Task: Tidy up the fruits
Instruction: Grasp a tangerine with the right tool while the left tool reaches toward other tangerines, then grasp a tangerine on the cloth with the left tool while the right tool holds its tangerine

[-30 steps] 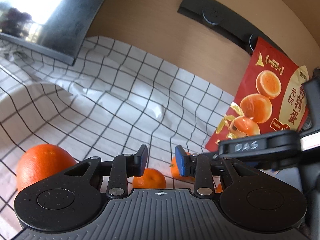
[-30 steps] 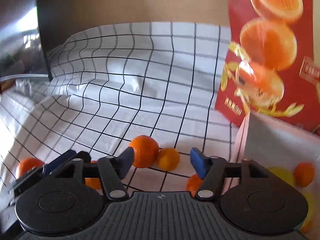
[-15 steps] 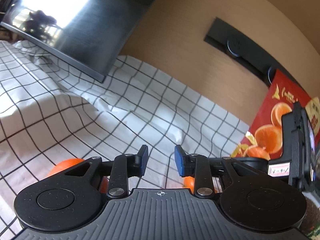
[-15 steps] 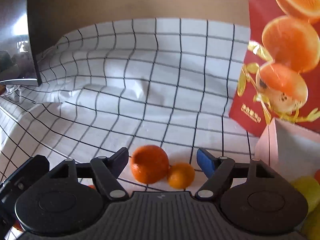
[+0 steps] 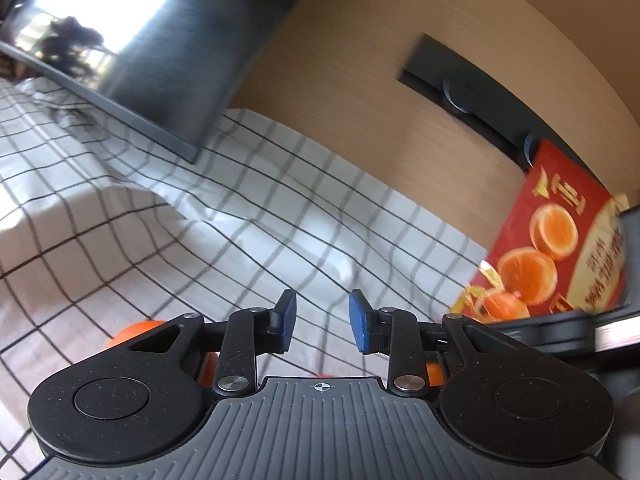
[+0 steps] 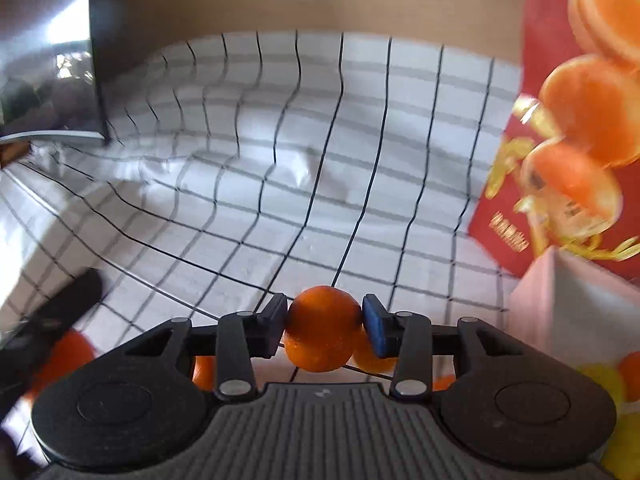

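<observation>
My right gripper (image 6: 324, 326) is shut on an orange mandarin (image 6: 322, 330), its pads pressed against both sides. A smaller mandarin (image 6: 372, 360) lies just behind it on the checked cloth (image 6: 320, 184). Another orange fruit (image 6: 66, 354) sits low at the left. A white box (image 6: 568, 308) at the right holds yellow and orange fruit (image 6: 604, 380). My left gripper (image 5: 322, 326) is open with nothing between its pads. A large orange (image 5: 136, 330) shows partly behind its left finger. The right gripper's body (image 5: 560, 328) appears at the right of the left wrist view.
A red bag printed with oranges (image 6: 580, 120) stands at the right, also in the left wrist view (image 5: 560, 248). A dark monitor (image 5: 120, 40) stands at the back left. A wooden wall (image 5: 360, 100) lies behind the cloth.
My right gripper has closed from open onto the mandarin. The left gripper has tilted up and away, so the fruit below it dropped out of sight.
</observation>
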`<state>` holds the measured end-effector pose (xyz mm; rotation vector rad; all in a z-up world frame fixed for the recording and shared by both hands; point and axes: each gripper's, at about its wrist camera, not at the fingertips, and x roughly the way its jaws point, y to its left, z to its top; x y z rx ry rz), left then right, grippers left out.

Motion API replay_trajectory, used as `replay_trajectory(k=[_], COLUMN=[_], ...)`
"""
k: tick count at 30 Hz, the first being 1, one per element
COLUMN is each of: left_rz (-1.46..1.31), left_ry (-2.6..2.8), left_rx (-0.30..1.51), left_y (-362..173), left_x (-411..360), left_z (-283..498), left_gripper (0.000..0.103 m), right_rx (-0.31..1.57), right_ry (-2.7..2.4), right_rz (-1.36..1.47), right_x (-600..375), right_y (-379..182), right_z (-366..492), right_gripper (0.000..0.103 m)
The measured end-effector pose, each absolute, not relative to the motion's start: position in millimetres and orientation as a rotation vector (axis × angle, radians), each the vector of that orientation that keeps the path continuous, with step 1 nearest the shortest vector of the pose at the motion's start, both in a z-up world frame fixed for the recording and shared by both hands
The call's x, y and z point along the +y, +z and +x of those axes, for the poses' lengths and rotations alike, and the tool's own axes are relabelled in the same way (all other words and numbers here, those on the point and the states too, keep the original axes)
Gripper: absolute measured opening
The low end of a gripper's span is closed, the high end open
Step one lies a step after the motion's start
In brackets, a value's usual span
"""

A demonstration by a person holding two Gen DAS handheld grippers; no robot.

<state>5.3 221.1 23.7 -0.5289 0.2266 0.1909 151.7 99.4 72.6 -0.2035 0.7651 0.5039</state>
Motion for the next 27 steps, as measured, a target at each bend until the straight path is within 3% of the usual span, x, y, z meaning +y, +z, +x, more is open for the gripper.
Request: replay_trajectory(k=[7,13,24,26,27], left_rz=[-0.349,-0.185,-0.141,-0.117,-0.117], left_ry=[0.146,0.171,0.167,0.192,0.206], left_rx=[0.317,0.36,0.428,0.464,0.478], left_y=[19.3,11.4,10.4,12.5,14.1], left_x=[190.6,168.9,164.1,160.8,161.0], left_z=[23.7,32.8,41.0,44.3,45.4], left_gripper=[0.032,0.032,0.028,0.028,0.028], right_rx=[0.751,0.744,0.76,0.723,0.706], right_ry=[0.624,0.57,0.545,0.53,0.52], right_rz=[-0.13,-0.084,0.035,0.022,0.013], right_x=[-0.2,-80.1,-139.8,-143.9,-144.0], right_y=[106.5,81.1,43.7,45.2,45.6], right_z=[82.1,12.8,-3.3,-7.6,-8.4], right_gripper=[0.041,0.041,0.042,0.048,0.059])
